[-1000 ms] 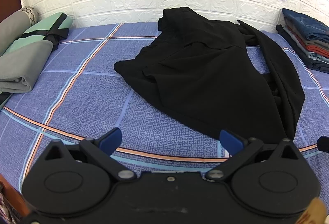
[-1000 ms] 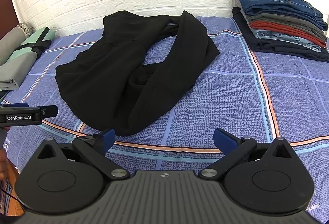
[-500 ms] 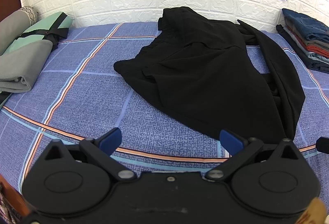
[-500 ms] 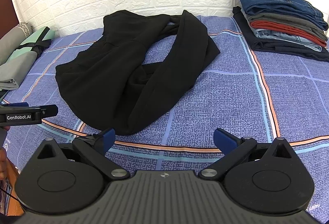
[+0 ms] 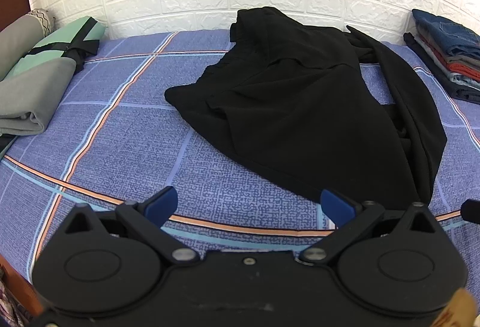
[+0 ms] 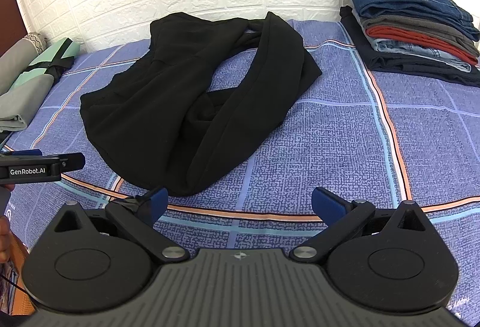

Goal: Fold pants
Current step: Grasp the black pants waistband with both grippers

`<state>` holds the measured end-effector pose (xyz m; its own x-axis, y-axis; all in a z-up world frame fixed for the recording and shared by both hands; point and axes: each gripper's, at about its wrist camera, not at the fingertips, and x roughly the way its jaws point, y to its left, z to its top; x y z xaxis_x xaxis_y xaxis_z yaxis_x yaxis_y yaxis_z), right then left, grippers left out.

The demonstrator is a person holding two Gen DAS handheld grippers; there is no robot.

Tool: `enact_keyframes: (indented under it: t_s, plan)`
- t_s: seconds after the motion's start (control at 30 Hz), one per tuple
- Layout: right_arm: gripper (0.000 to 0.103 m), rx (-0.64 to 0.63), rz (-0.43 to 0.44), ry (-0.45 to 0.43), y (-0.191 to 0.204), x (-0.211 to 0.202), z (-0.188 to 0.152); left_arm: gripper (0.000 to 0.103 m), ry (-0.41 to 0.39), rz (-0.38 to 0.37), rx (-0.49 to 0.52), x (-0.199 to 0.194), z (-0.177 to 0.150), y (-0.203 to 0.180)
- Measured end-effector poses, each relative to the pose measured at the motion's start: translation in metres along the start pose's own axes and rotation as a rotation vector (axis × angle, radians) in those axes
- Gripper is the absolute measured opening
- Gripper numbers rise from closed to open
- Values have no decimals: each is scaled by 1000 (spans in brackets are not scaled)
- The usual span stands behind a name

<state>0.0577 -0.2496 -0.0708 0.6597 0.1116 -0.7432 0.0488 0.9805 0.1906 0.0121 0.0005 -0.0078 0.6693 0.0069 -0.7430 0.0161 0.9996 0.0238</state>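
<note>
On the blue checked bed sheet [image 5: 126, 152], the crumpled black fabric pants [image 5: 300, 104] lie in a loose heap toward the wall side, near the middle of the bed. From my right wrist view the same pants [image 6: 168, 113] show one leg looping over the other, with a patch of sheet visible through the loop. I judge the task barely begun: nothing is flattened, no leg is laid straight, no fold is made. All of it is left, namely spreading the garment, lining up the legs, then folding.

My left claw [image 5: 249, 204] hangs over the near edge of the bed with its blue pads wide apart and nothing between them; the nearest hem of the pants lies just beyond its right pad. My right claw [image 6: 238, 202] is likewise spread and empty, close to the near hem without touching it as far as I can tell. The left claw's body [image 6: 39, 166] shows at the left edge of the right view.

A stack of folded jeans and coloured trousers [image 6: 414, 26] sits at the right by the wall, and a folded grey and green bundle [image 5: 39, 74] at the left.

Compared with the frames half a second and a second ago, I see no real change: pants, claws and spread of the pads all look the same.
</note>
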Motion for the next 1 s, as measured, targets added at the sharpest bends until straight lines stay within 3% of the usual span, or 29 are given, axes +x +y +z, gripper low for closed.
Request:
enact_keyframes:
  t_s: [0.2,0.37,0.5,0.7,0.8,1.0]
  plan:
    - [103,14,14,-12,-2,3,2,103,0,8,-54,9,9,19]
    - [103,43,119,-103,-3,5,1,103,-14,-2,-141,32,27,63]
    - [103,60,126,-75,0,25,4,103,-46,-37,-197,55,41,97]
    - [103,123,78,-71,-6,44,9,85,-46,-117,-309,88,61,130]
    - [103,142,37,-73,-11,51,16,73,-29,-132,-301,105,68,133]
    - [103,121,36,-51,-8,68,26,65,4,-162,-296,132,77,130]
